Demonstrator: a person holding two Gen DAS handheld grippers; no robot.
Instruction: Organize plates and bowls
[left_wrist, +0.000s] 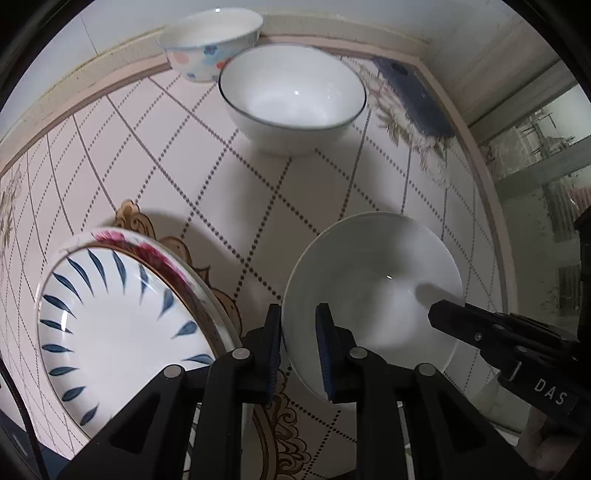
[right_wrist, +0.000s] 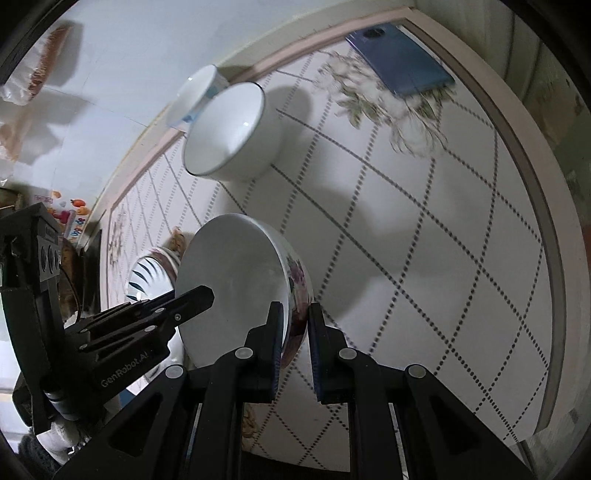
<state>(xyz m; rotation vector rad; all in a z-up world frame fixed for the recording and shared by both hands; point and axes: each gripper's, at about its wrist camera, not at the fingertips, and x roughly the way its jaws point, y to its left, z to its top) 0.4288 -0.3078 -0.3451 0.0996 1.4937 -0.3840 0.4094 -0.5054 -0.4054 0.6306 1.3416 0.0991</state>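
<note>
A white bowl with purple flowers on its outside hangs above the tablecloth, held from both sides. My left gripper is shut on its near left rim, one pad inside and one outside. My right gripper is shut on the opposite rim, and its black tip shows inside the bowl in the left wrist view. In the right wrist view the left gripper reaches in from the left. A blue-leaf plate lies on a pink-flowered plate to the left.
Farther back stands a white bowl with a dark blue rim. Behind it, by the wall, is a bowl with coloured spots. A blue phone lies at the table's far right corner.
</note>
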